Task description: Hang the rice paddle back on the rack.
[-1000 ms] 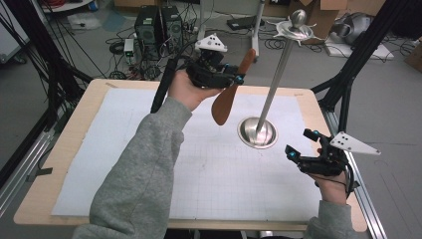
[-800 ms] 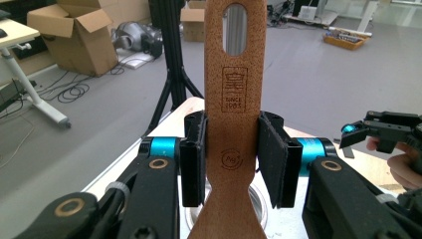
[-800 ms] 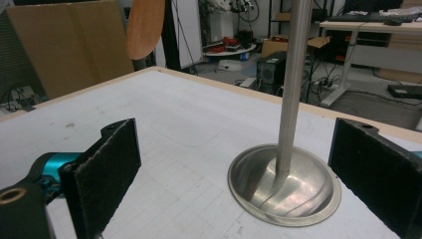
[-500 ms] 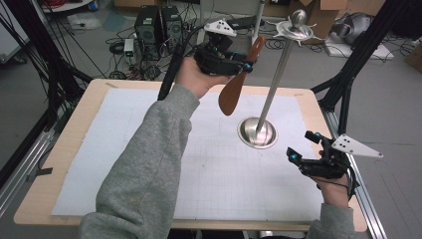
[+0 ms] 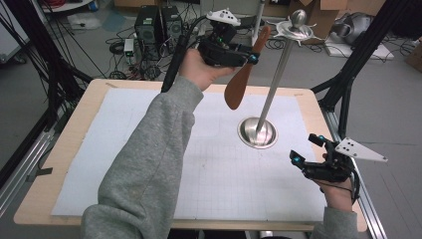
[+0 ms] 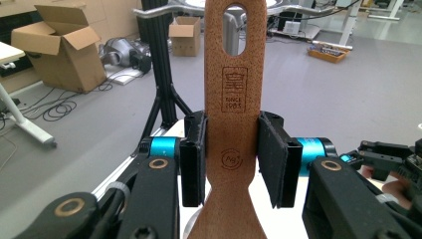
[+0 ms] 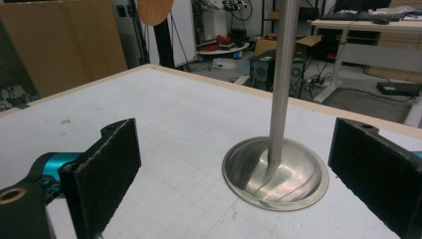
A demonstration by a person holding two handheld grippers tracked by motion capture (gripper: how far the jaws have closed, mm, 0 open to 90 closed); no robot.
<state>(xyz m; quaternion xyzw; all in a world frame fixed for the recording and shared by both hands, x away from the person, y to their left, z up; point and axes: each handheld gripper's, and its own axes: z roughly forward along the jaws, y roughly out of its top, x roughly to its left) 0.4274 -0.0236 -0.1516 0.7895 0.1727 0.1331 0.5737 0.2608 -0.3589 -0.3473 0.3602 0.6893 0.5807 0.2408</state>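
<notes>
Left gripper (image 5: 251, 59) clamped on a wooden spatula (image 5: 240, 79), held up high next to the hook stand (image 5: 271, 89).

Its jaws squeeze the spatula's handle just below the stamped logo, with the hanging hole (image 6: 235, 29) sticking up past the pads and the blade dangling down over the white mat (image 5: 149, 149). The stand's round steel base (image 7: 275, 174) sits on the mat, pole going straight up to the hooks on top (image 5: 297, 29). Right gripper (image 5: 307, 152) hangs wide open with nothing in it, low by the table's right edge, pointed at that base.
</notes>
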